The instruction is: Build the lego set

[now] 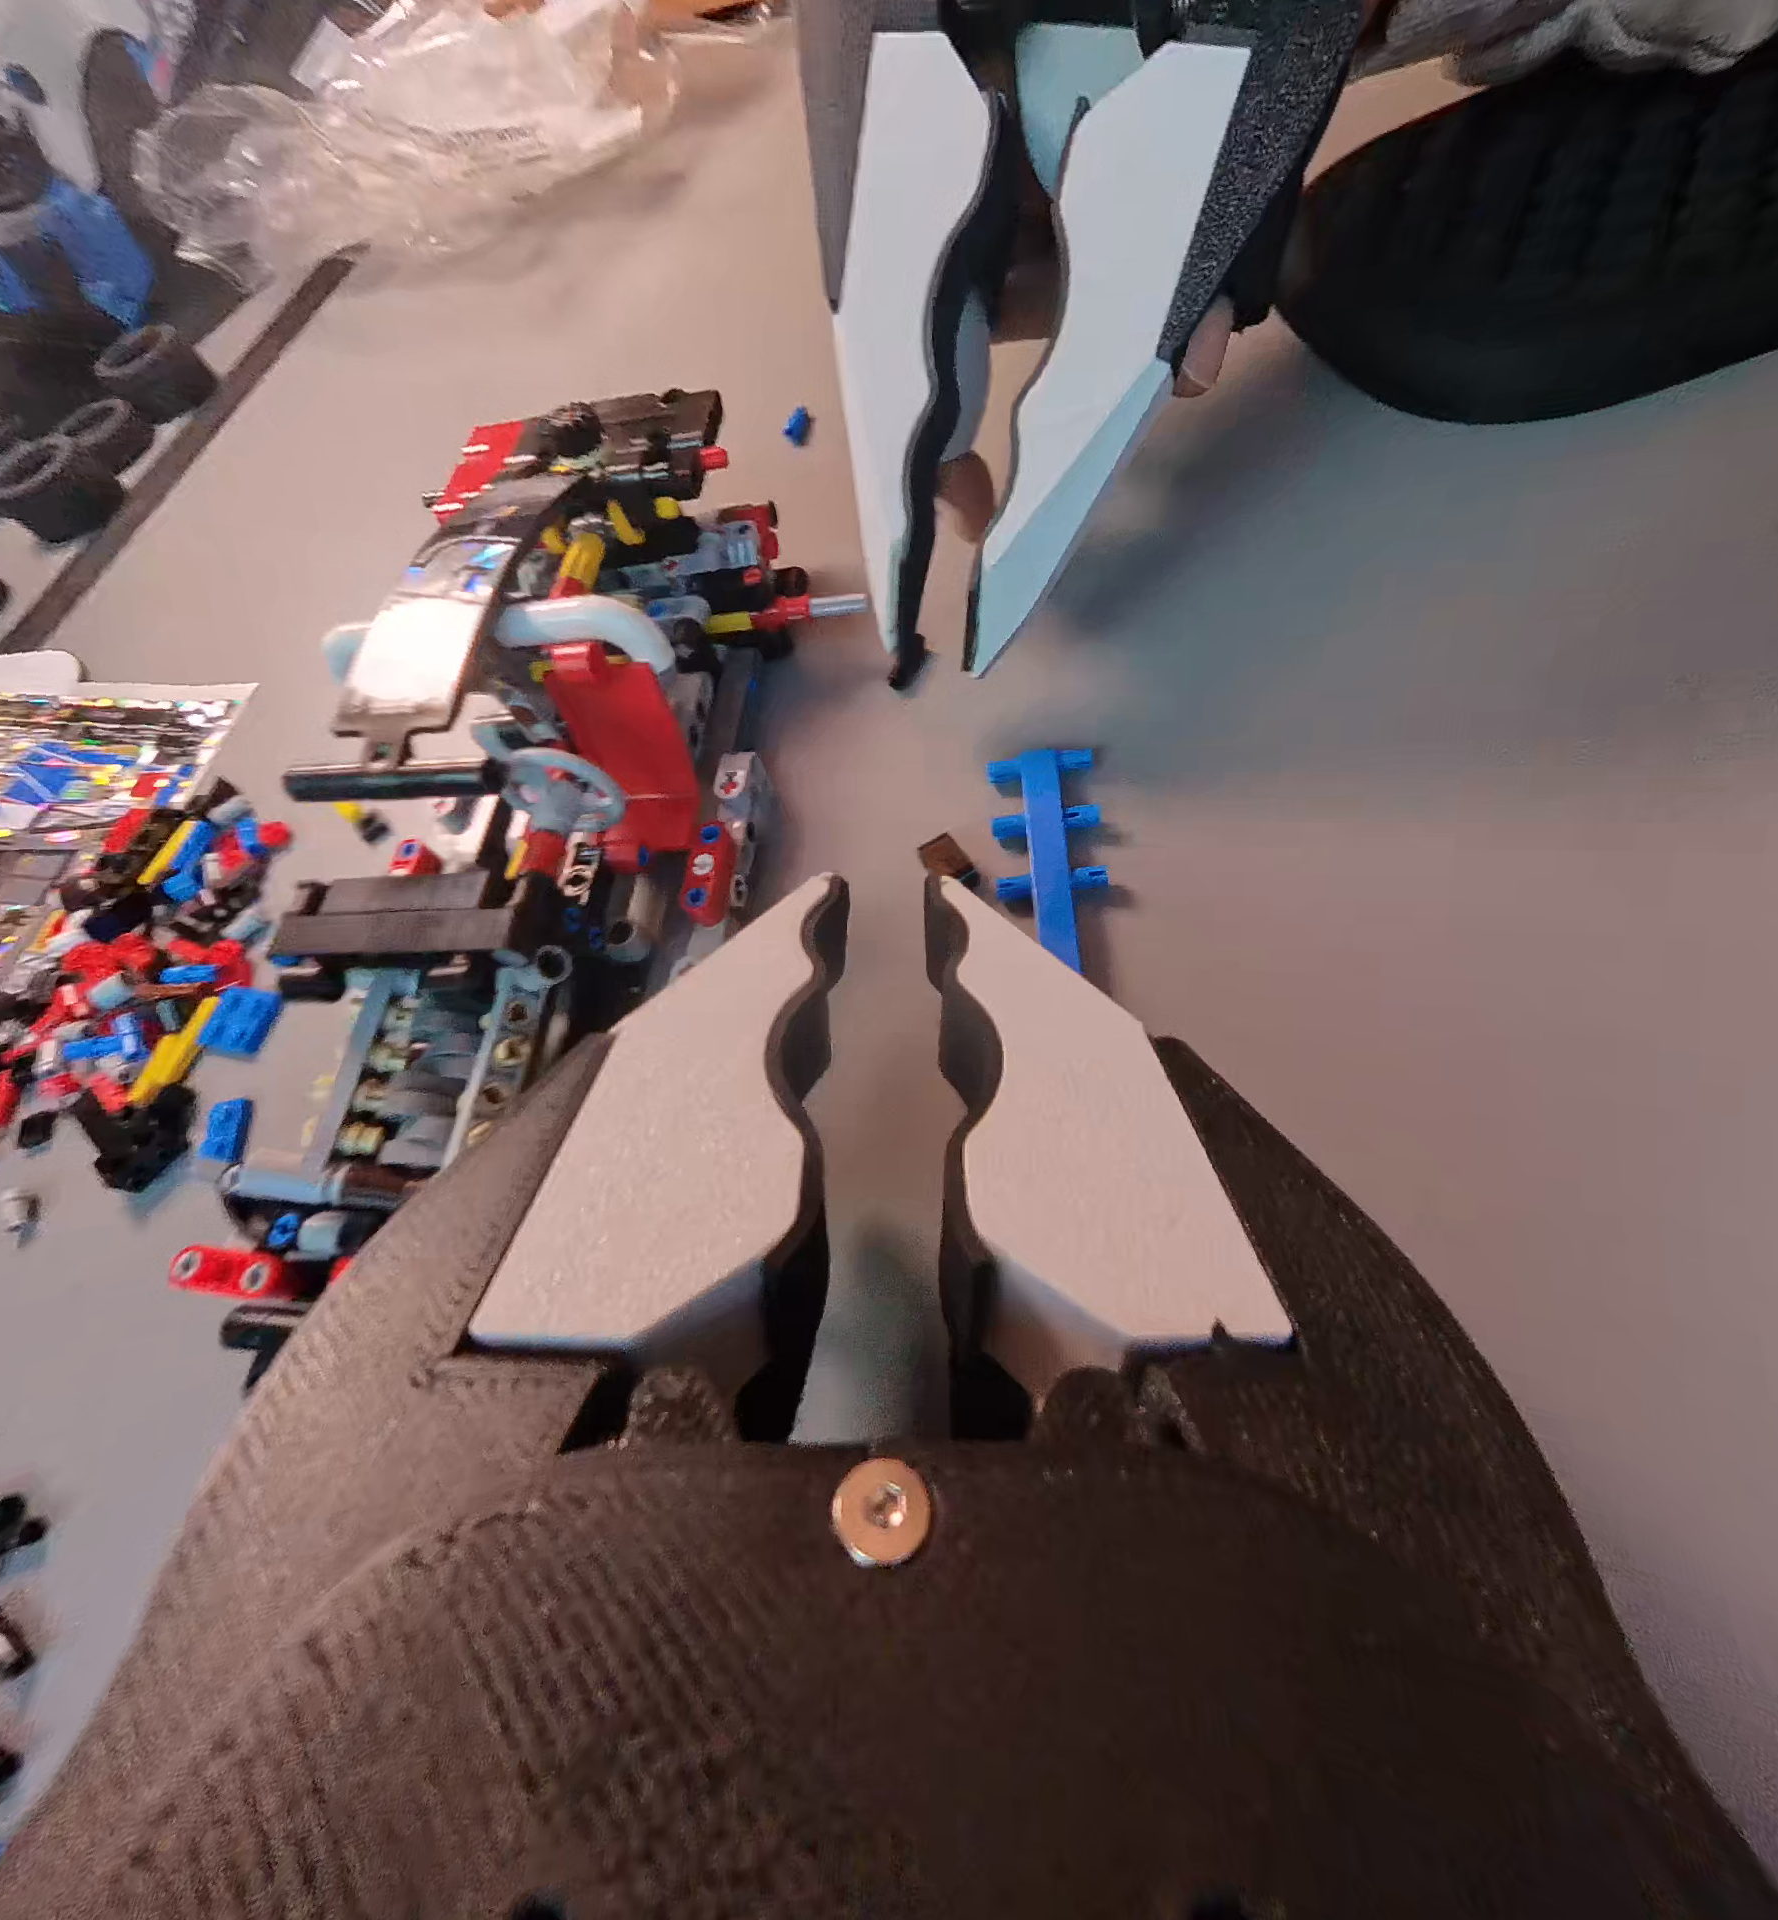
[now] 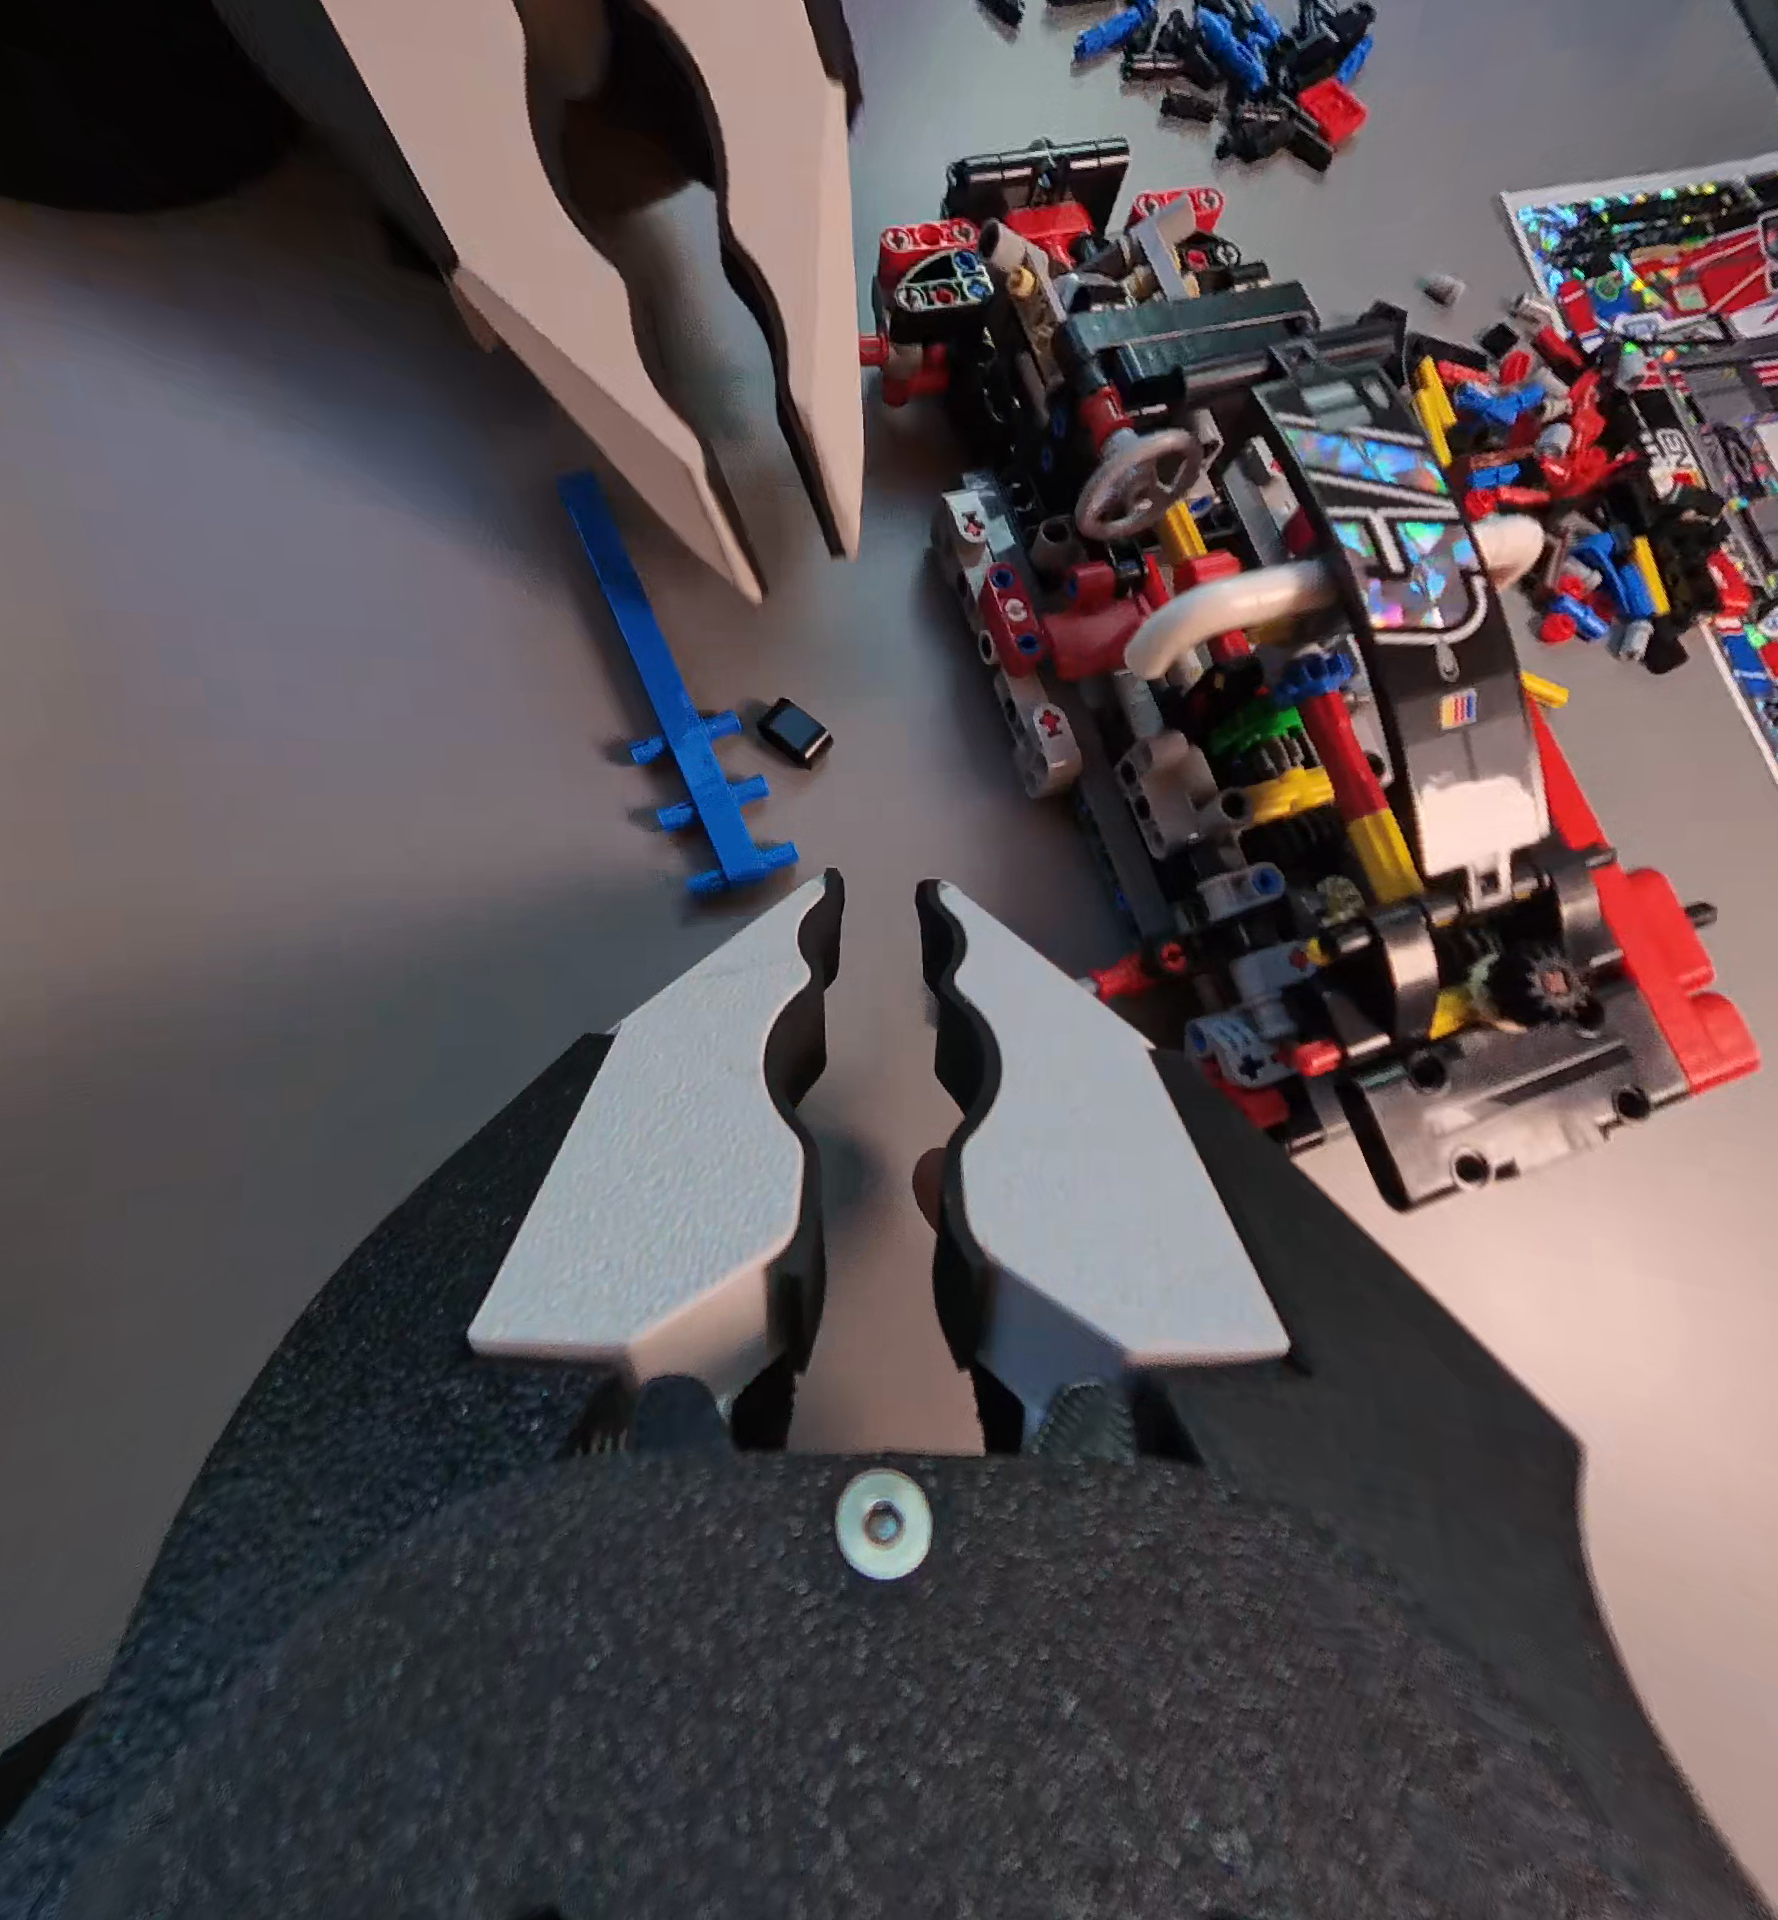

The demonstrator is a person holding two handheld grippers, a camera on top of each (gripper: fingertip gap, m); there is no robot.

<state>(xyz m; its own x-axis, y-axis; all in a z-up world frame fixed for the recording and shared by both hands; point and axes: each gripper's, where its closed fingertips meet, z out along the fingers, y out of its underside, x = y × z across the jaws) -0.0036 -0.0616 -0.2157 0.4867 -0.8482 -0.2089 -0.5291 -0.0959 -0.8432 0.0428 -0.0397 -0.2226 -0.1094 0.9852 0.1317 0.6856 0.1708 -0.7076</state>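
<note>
On the grey table (image 1: 1436, 1039) between my two tools lie a blue pin-studded beam (image 2: 693, 764) and a small black tile (image 2: 793, 731) just beside it, both apart from the half-built lego car (image 2: 1311, 717) that sits off to one side. My left gripper (image 1: 883, 891) hovers with its tips a narrow gap apart and nothing between them, close to the near end of the beam; my right gripper (image 2: 877, 885) faces it from across the beam, likewise slightly parted and empty. I judge the build to be well past the middle: the chassis carries a steering wheel, gears, a red seat, a white roll bar and a shiny stickered roof panel. Much is left, though. I see no wheels fitted, black tyres (image 1: 85, 436) wait at the far edge of the table, a pile of loose pieces (image 1: 126, 966) sits beyond the car beside the sticker sheet (image 2: 1695, 436), and crumpled clear bags (image 1: 428, 135) lie farther back. My guess is that the beam and tile are the next parts to go on, and neither is picked up yet.
</note>
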